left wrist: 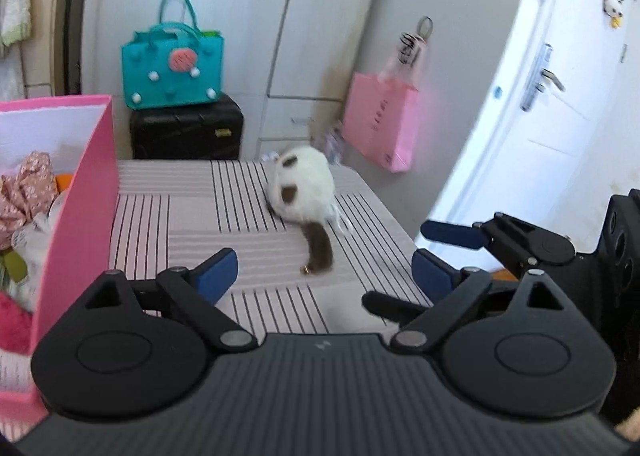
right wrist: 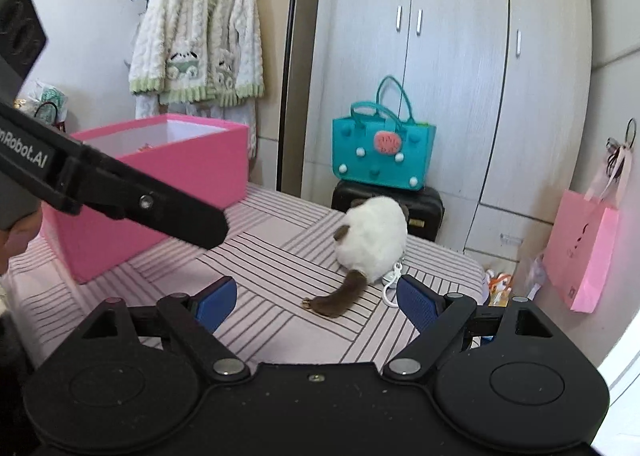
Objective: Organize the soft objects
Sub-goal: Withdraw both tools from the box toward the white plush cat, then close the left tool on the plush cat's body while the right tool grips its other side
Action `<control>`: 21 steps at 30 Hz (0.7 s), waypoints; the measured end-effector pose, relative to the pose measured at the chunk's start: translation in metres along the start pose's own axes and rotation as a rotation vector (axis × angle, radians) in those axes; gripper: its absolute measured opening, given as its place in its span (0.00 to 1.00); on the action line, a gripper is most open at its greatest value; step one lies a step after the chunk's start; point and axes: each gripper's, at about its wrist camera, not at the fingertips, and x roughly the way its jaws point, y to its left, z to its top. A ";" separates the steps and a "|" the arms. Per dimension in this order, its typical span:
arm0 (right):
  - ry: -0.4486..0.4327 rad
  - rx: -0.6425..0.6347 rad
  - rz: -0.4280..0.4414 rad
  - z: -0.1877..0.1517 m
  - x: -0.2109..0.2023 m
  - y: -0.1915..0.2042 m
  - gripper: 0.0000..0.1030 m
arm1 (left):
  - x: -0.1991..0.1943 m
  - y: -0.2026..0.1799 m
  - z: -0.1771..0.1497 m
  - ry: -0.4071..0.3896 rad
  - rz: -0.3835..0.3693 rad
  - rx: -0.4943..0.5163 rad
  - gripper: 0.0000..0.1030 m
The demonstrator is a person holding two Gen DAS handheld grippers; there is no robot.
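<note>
Lying on the striped pink cover of the table [right wrist: 256,256], a white plush toy [right wrist: 374,238] with brown patches rests toward the far right part of the surface, near the far edge. Its brown tail [right wrist: 338,296] trails toward the near edge, with a small gold clasp at the tip, and a white cord lies just beside the body on the right.

Both grippers hover short of it, and neither touches it. The right gripper [right wrist: 316,306] has its blue-padded fingers spread wide with nothing between the pads; the tail tip lies just ahead of the gap and the round body further off beyond. The left gripper [left wrist: 324,272] is likewise wide apart and empty, the toy ahead of it and slightly right of centre in its view, well clear of the fingers.

At the left side of the table stands a pink box [right wrist: 160,191], open at the top, with floral fabric [left wrist: 28,187] and other soft things inside.

Beyond the far edge a teal tote bag [right wrist: 382,151] sits on a black suitcase [left wrist: 186,133] in front of a pale wardrobe [right wrist: 452,55]. A pink paper bag [right wrist: 582,252] hangs at the right, and a fluffy white-and-green robe [right wrist: 200,31] hangs on the left wall.
</note>
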 end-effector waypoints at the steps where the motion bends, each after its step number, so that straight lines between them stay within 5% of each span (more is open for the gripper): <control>1: 0.011 0.000 0.001 0.001 0.007 -0.004 0.87 | 0.007 -0.002 0.002 -0.001 0.008 0.006 0.92; 14: 0.078 -0.044 0.009 0.016 0.078 -0.040 0.87 | 0.071 0.013 0.029 -0.021 0.106 -0.049 0.92; 21: 0.100 0.070 0.067 0.015 0.119 -0.061 0.87 | 0.098 0.025 0.037 0.018 0.101 -0.109 0.92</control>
